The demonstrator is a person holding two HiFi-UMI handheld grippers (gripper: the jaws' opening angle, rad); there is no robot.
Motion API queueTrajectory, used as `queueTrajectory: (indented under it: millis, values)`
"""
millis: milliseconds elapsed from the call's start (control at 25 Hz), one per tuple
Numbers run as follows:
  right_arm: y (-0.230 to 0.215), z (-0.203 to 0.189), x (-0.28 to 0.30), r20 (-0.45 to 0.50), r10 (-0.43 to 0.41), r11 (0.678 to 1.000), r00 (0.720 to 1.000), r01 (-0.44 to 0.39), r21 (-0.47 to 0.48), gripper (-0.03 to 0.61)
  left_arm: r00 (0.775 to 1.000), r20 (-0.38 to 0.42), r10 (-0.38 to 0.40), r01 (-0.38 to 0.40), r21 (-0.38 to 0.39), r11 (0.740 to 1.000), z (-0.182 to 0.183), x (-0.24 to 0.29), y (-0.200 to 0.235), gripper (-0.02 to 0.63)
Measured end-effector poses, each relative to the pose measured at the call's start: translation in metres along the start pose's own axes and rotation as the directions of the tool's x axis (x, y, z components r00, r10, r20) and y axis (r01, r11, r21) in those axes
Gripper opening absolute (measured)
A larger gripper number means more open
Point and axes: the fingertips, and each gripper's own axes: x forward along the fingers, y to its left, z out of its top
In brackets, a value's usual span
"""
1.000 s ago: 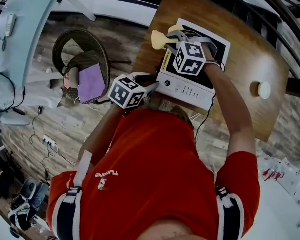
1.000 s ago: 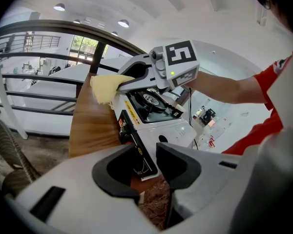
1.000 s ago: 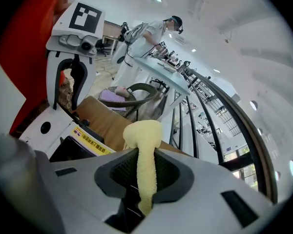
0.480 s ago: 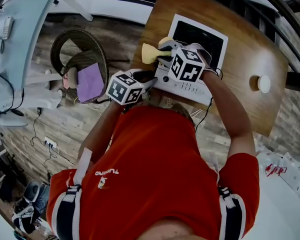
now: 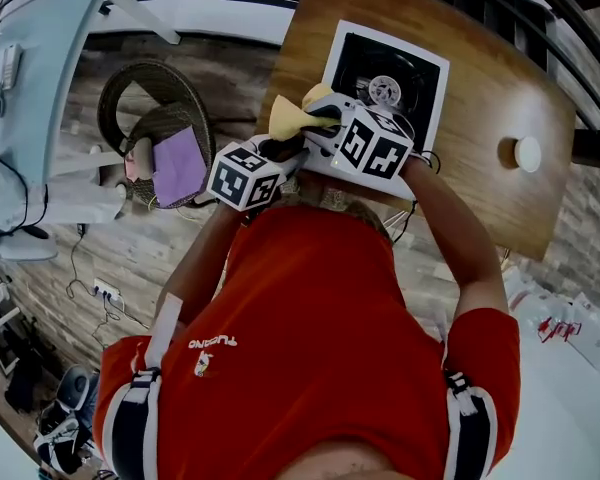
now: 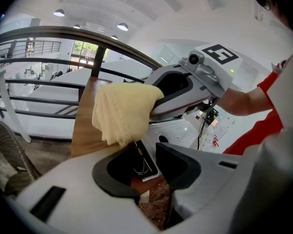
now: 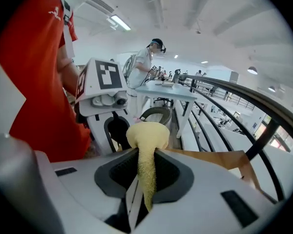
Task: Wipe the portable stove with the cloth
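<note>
The portable stove (image 5: pixel 352 63), white with a black top and a round burner, lies on the wooden table (image 5: pixel 500 98). My right gripper (image 5: pixel 318 125) is shut on the yellow cloth (image 5: pixel 288 118) at the stove's near left corner. The cloth (image 7: pixel 145 135) bunches out beyond the jaws. My left gripper (image 5: pixel 285 154) is just below it at the table's edge. Its jaws stand open (image 6: pixel 146 167), with the stove's corner (image 6: pixel 142 164) seen in the gap. The cloth (image 6: pixel 124 111) hangs right above them.
A wicker chair (image 5: pixel 130 98) with a purple cushion (image 5: pixel 180 163) stands left of the table. A small round white thing (image 5: pixel 528 153) lies on the table's right part. A railing runs past the far edge. A person (image 7: pixel 149 62) stands at a distant table.
My right gripper has carried the cloth leftward off the stove's top to its near left corner and rolled, which bared the burner. The left gripper has stayed put.
</note>
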Motion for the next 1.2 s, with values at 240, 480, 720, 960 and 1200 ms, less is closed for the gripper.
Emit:
queueTrajectory:
  millis: [240, 480, 720, 960, 1200]
  values:
    - [-0.008, 0.026, -0.032, 0.2, -0.128, 0.982, 0.972, 0.096, 0.163, 0.086, 0.999, 0.036, 0.017, -0.019, 0.035, 0.999, 0.009, -0.006, -0.007, 0.124]
    - [-0.024, 0.035, -0.088, 0.333, -0.326, 0.918, 0.885, 0.211, 0.337, 0.086, 0.986, 0.162, 0.043, -0.065, 0.131, 0.989, 0.048, -0.019, -0.022, 0.112]
    - [-0.038, 0.026, -0.152, 0.412, -0.539, 0.805, 0.734, 0.306, 0.508, 0.086, 0.915, 0.403, 0.012, -0.109, 0.219, 0.969, 0.11, -0.037, -0.041, 0.084]
    - [-0.042, 0.013, -0.202, 0.415, -0.726, 0.67, 0.549, 0.428, 0.606, 0.086, 0.816, 0.577, -0.024, -0.159, 0.265, 0.951, 0.159, -0.055, -0.06, 0.043]
    - [-0.035, 0.003, -0.215, 0.395, -0.819, 0.565, 0.416, 0.462, 0.684, 0.086, 0.744, 0.663, -0.08, -0.189, 0.324, 0.927, 0.197, -0.067, -0.078, 0.014]
